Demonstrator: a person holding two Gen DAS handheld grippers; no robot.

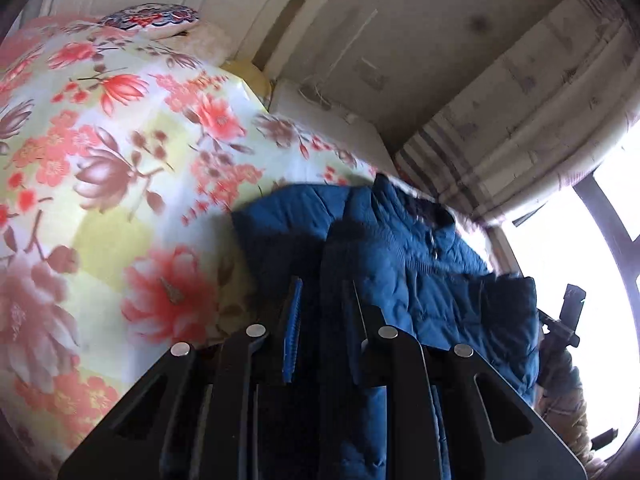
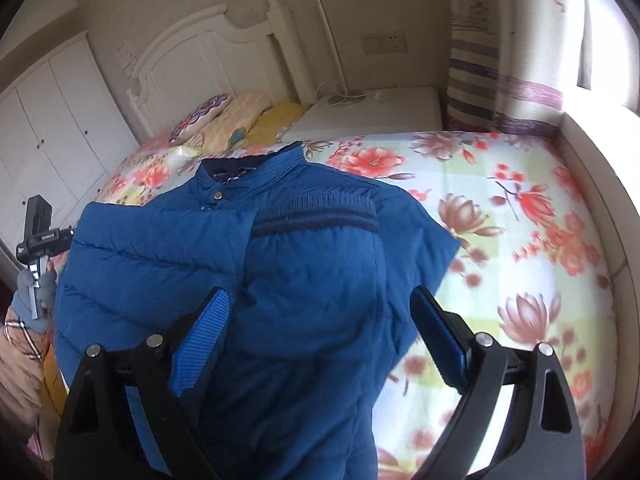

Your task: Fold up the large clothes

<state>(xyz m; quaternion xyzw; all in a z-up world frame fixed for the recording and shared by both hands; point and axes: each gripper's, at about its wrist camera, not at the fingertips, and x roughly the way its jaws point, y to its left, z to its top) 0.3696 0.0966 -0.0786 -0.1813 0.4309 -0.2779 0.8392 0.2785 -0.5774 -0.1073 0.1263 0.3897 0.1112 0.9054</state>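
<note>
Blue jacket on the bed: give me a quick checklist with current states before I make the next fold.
1. Left hand-held gripper has fabric: ok, its fingers are closed on a dark fold of the blue jacket.
2. Right hand-held gripper free: ok, fingers wide apart over the jacket, gripping nothing.
3. Jacket on the floral bedsheet: ok, collar toward the pillows.
4. Jacket front closed: ok at the collar snap; lower down cannot tell.
5. Jacket lying flat: not ok, its left side is lifted and bunched.
6. Sleeves tucked in: cannot tell.
</note>
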